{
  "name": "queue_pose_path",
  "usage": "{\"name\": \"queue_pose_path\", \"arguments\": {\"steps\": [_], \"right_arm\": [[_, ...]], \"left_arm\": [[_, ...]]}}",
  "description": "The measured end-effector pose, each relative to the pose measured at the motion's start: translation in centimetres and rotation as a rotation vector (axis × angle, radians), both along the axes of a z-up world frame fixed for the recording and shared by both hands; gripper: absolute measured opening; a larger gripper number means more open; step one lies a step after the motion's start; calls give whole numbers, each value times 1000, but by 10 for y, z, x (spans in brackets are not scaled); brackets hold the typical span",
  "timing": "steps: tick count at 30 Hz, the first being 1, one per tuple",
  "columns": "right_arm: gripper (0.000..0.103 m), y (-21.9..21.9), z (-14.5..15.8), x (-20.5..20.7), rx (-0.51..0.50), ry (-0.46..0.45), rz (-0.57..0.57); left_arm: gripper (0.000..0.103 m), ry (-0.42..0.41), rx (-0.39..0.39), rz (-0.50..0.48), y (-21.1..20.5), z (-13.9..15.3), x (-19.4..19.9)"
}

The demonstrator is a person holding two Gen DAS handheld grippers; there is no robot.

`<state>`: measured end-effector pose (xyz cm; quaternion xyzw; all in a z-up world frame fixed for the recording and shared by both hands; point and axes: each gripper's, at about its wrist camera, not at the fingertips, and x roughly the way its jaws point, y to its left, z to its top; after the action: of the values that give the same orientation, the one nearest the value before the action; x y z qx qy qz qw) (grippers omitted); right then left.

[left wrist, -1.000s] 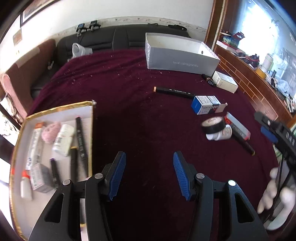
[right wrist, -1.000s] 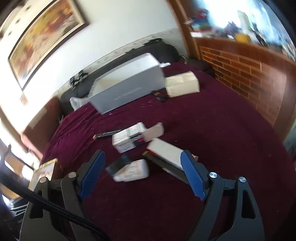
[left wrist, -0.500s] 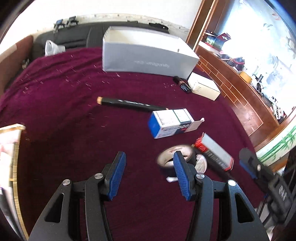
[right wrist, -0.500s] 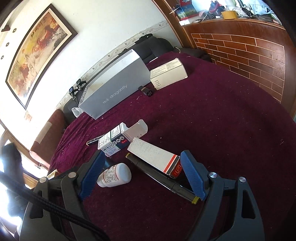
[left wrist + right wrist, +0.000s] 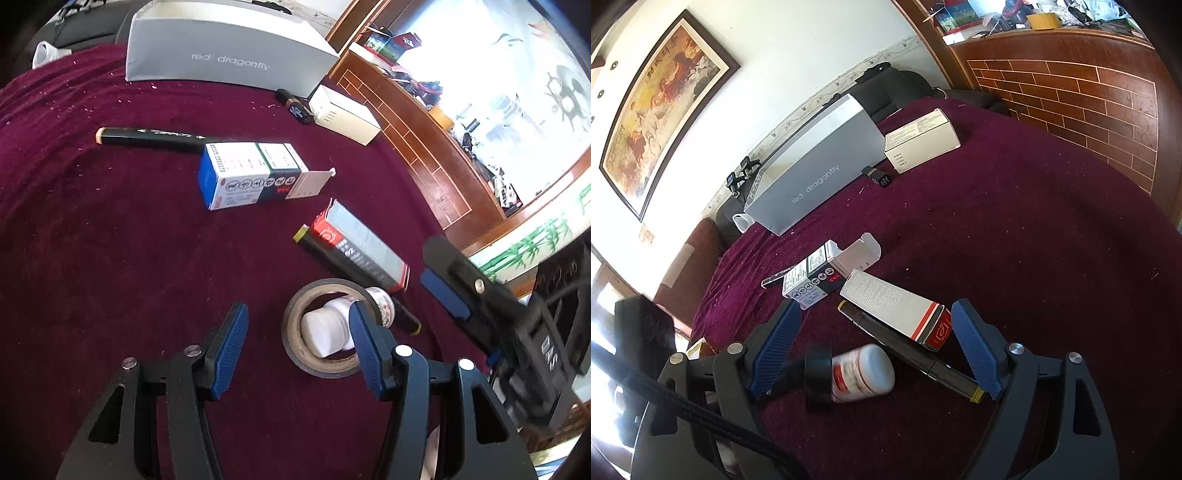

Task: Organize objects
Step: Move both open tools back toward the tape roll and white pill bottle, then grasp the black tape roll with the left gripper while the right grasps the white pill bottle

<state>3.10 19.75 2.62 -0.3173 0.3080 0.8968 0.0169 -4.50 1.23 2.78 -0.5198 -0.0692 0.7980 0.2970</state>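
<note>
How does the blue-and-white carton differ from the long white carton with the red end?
The blue-and-white carton is short and chunky, its end flap hanging open. The long white carton with the red end is slim, appears closed, and lies propped on a black marker. Both lie flat on the maroon cloth.

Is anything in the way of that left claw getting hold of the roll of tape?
Partly. A white bottle lies through the tape ring's hole, so gripping the ring would likely catch it. Otherwise the open left gripper has bare cloth ahead.
</note>
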Motion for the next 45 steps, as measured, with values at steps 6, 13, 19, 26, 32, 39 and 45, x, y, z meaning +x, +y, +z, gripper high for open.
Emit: {"name": "queue_pose_path", "arguments": {"steps": [6, 13, 19, 26, 32, 39, 45], "right_arm": [[83, 1, -2, 0, 1, -9, -3], [83, 2, -4, -1, -6, -19, 0], [83, -1, -4, -3, -5, -24, 12], [83, -1, -5, -3, -5, -25, 10], [84, 1, -5, -3, 7, -22, 1], [83, 4, -6, -4, 33, -28, -21], [83, 3, -8, -5, 39, -32, -3]], "left_arm": [[50, 83, -55, 11, -5, 5, 7], [50, 141, -83, 23, -13, 6, 11], [50, 135, -106, -23, 1, -9, 10], [48, 253, -236, -77, 38, -14, 13], [5, 224, -208, -136, 47, -12, 22], [5, 214, -149, -25, -8, 10, 42], [5, 273, -143, 47, -64, 32, 86]]}}
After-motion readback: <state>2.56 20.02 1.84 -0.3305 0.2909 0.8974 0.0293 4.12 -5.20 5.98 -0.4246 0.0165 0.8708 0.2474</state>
